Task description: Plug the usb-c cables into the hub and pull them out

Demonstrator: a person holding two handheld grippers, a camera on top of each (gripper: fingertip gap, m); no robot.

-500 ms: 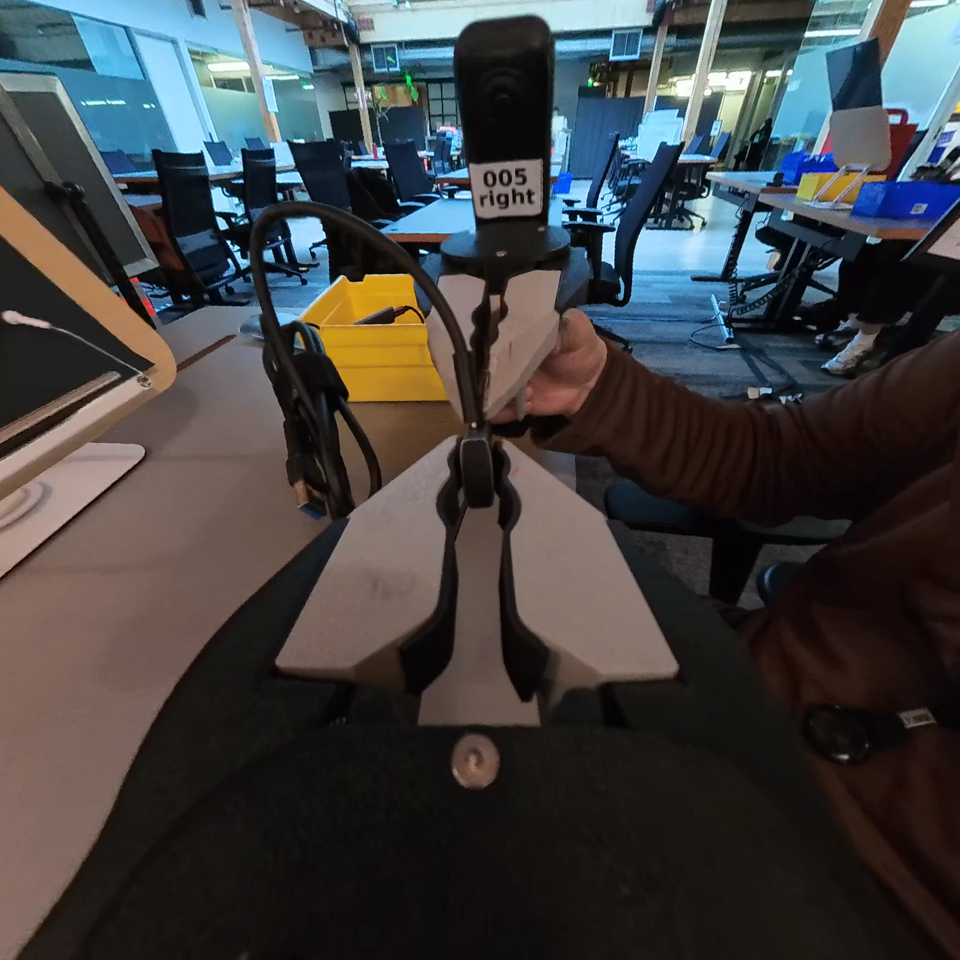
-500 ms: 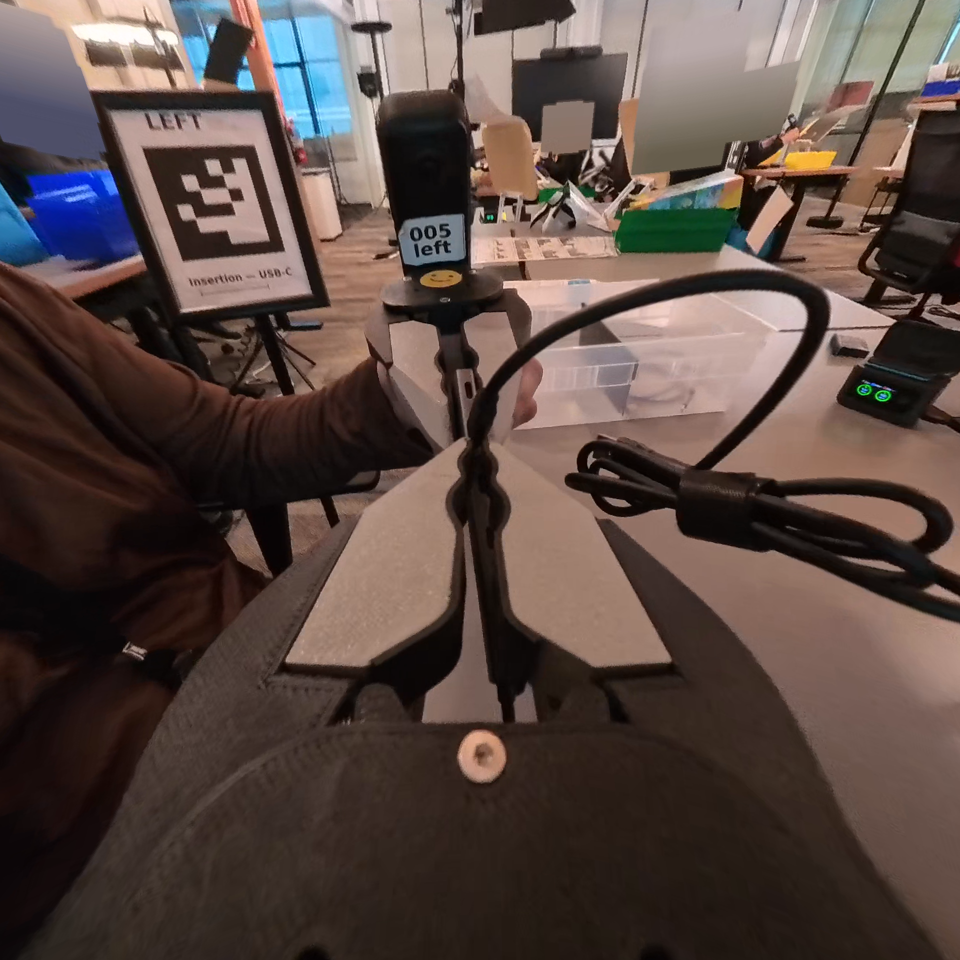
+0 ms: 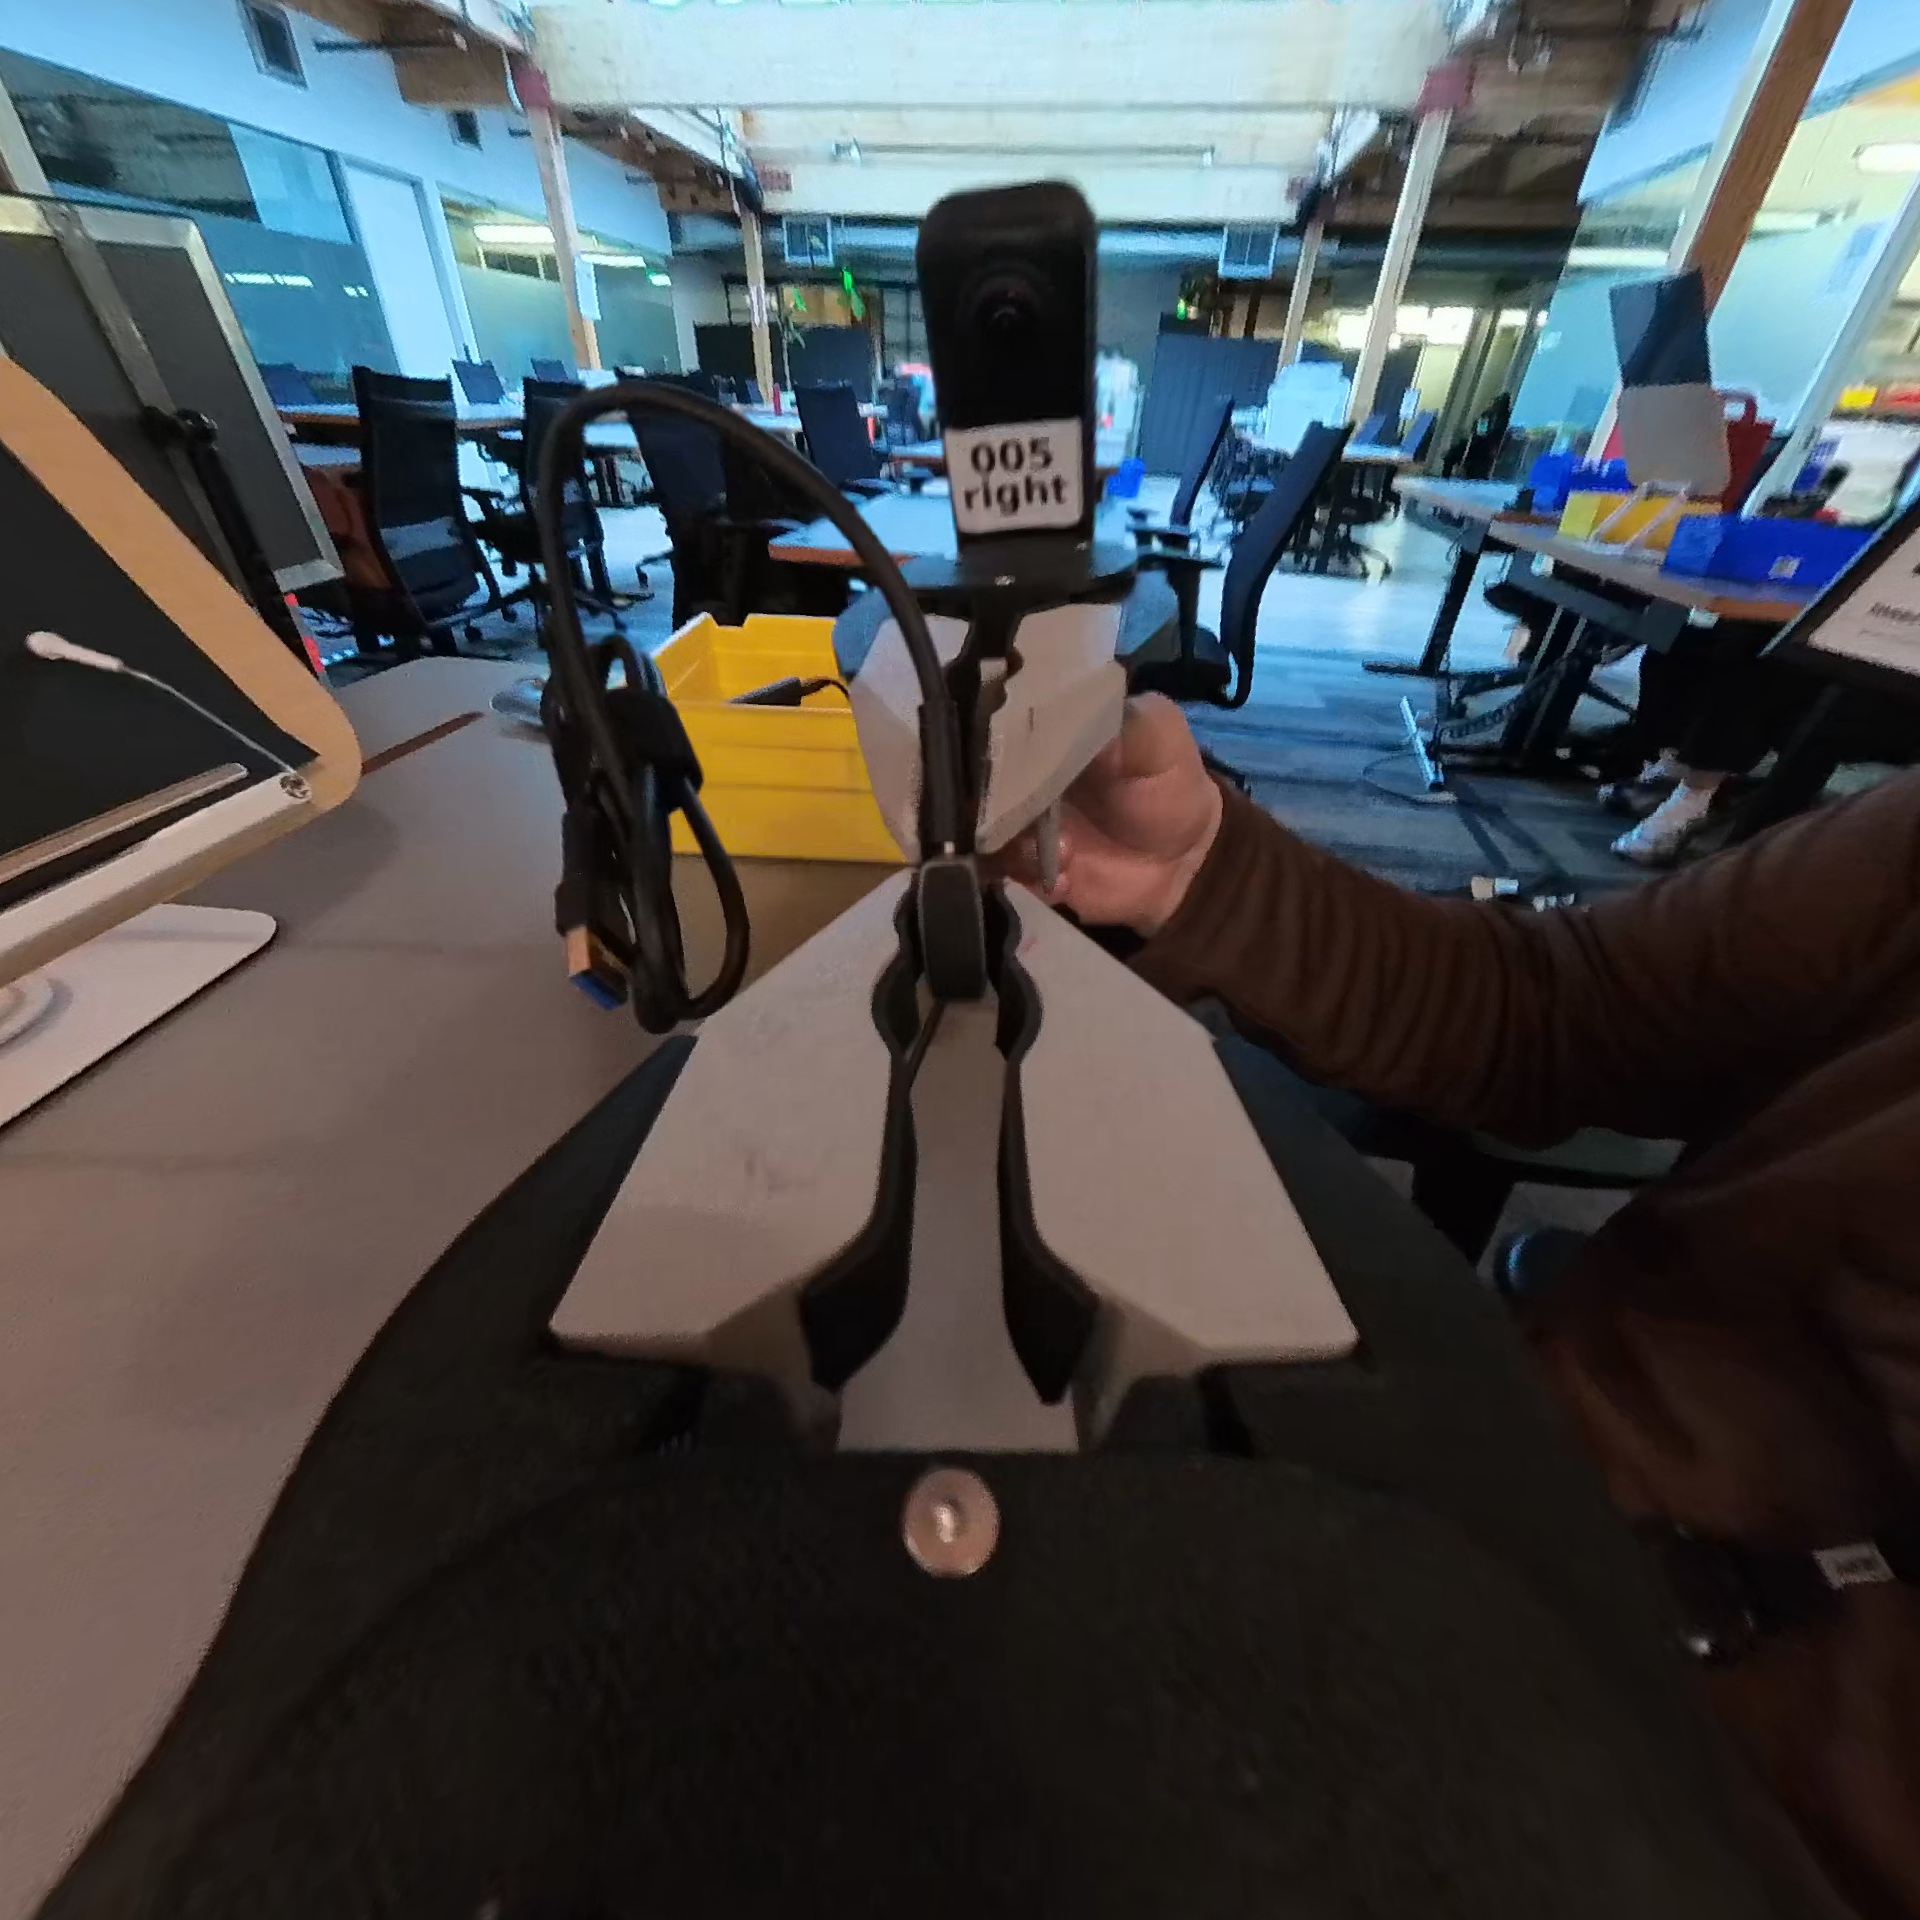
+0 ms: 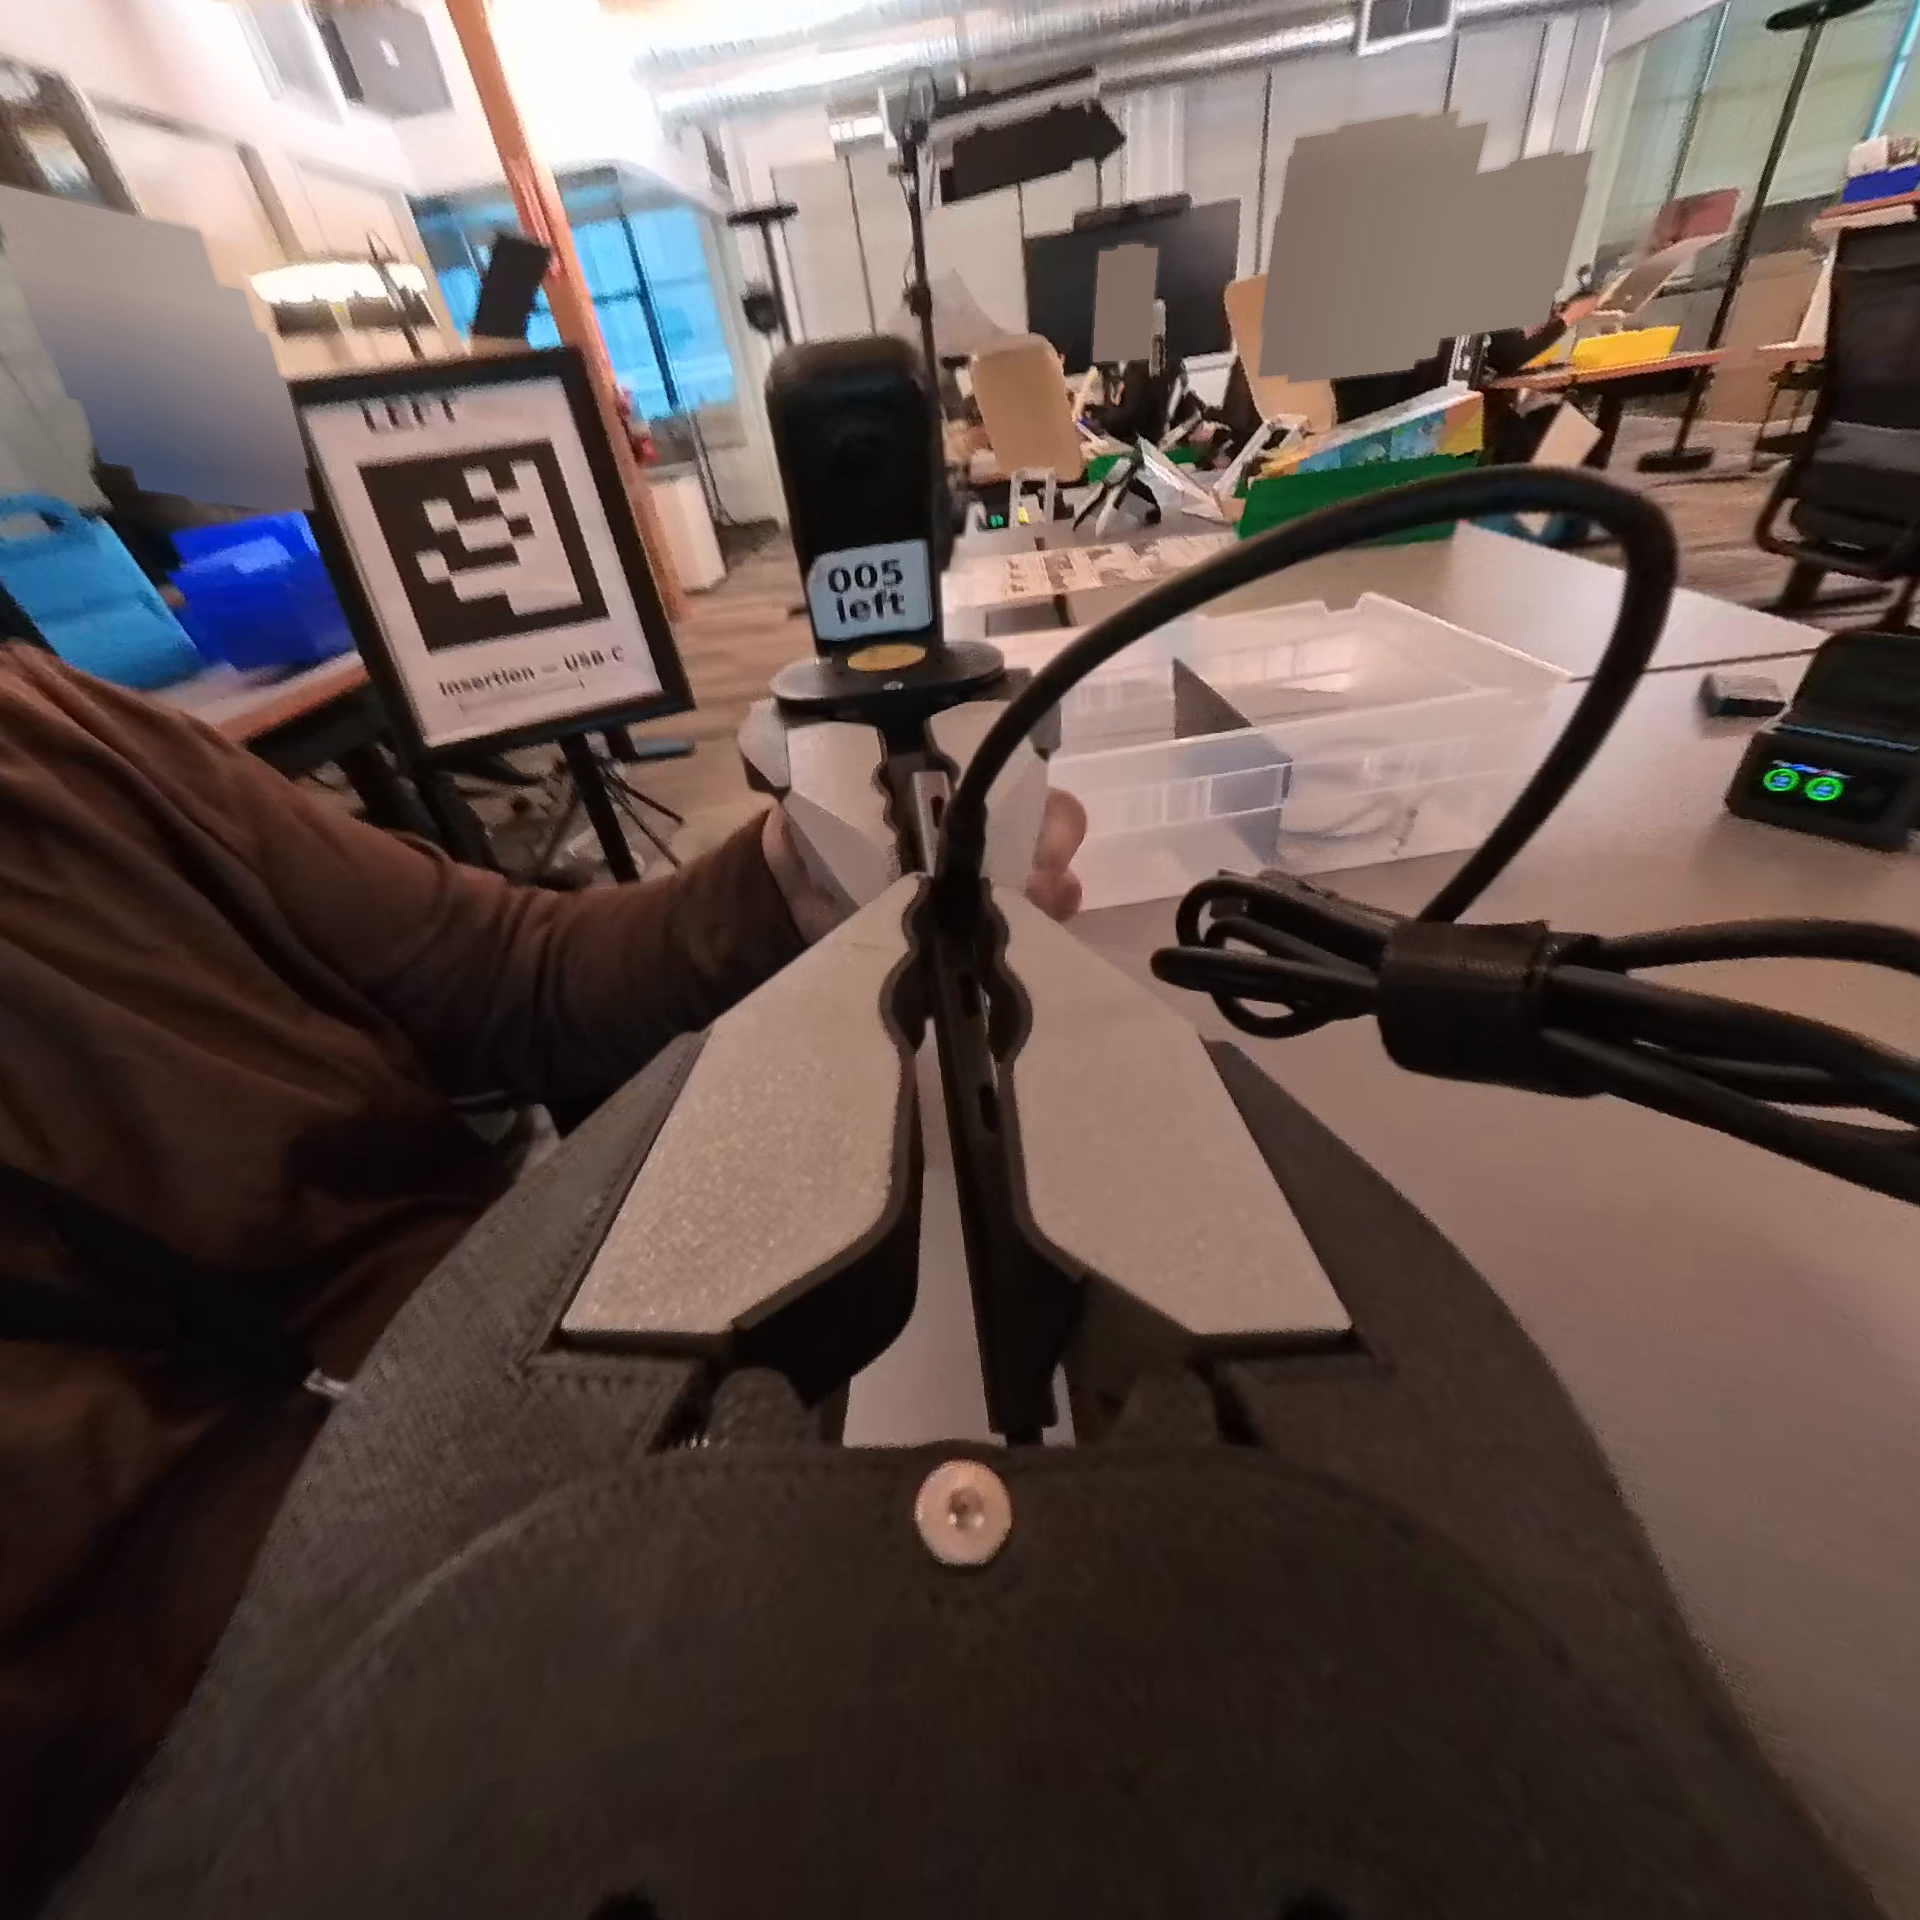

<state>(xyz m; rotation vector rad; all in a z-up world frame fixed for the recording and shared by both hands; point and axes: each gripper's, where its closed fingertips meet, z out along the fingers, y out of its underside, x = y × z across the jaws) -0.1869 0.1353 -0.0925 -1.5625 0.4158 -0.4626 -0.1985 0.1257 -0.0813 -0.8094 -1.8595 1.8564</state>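
The left tool [image 3: 951, 914] is squeezed tight on the black plug [image 3: 953, 930] of a usb-c cable [image 3: 727, 488]. The cable loops up toward 11 o'clock, then hangs down in a tied bundle [image 3: 634, 821] with a blue-tipped plug at its bottom, above the grey desk [image 3: 312, 1091]. The right tool [image 4: 956, 914] is pinched shut on the thin dark hub [image 4: 982, 1122], held edge-up with small slots along it. Both tools meet tip to tip at the middle. A yellow bin [image 3: 769, 769] sits behind.
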